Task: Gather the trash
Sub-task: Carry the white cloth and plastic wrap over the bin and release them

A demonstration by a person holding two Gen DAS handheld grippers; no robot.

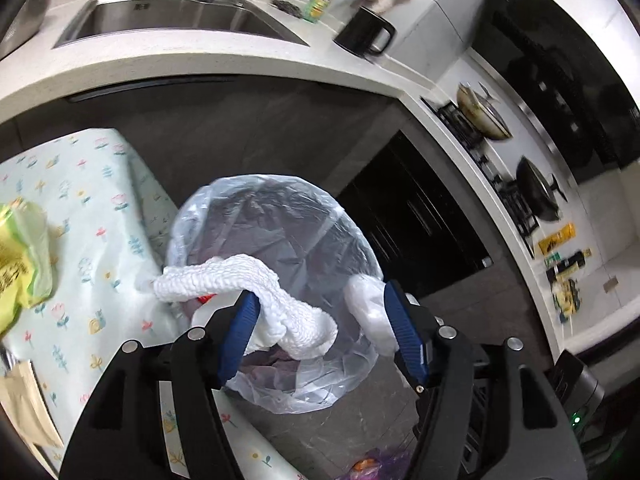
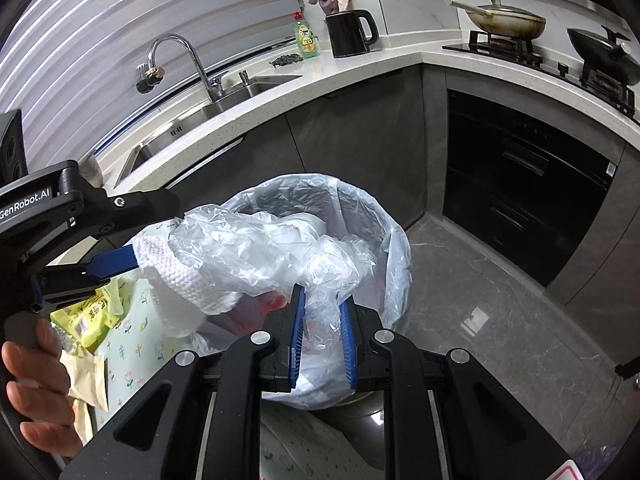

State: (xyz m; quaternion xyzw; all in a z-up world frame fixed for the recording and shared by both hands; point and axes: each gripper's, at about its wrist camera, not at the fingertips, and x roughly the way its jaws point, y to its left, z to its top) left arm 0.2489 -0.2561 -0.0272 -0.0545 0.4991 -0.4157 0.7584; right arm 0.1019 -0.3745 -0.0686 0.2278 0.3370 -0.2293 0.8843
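A trash bin (image 1: 280,208) lined with a clear bag stands on the floor beside the table; its rim (image 2: 396,248) also shows in the right wrist view. My left gripper (image 1: 320,292) is open above it. A white paper towel (image 1: 248,276) hangs over its left finger (image 1: 240,332) and dangles into the bin. In the right wrist view the left gripper (image 2: 158,232) comes in from the left with the paper towel (image 2: 180,276) at its tip. My right gripper (image 2: 323,298) is shut on crumpled clear plastic (image 2: 260,248), held over the bin mouth. The same plastic (image 1: 366,304) shows beside the left gripper's right finger.
A table with a floral cloth (image 1: 100,220) touches the bin on the left and carries a yellow-green packet (image 1: 20,256) and a beige packet (image 1: 24,408). Behind are the sink (image 1: 180,20), a black kettle (image 2: 348,34), stove pans (image 2: 508,20) and a dark oven (image 2: 520,184). A hand (image 2: 36,392) holds the left gripper.
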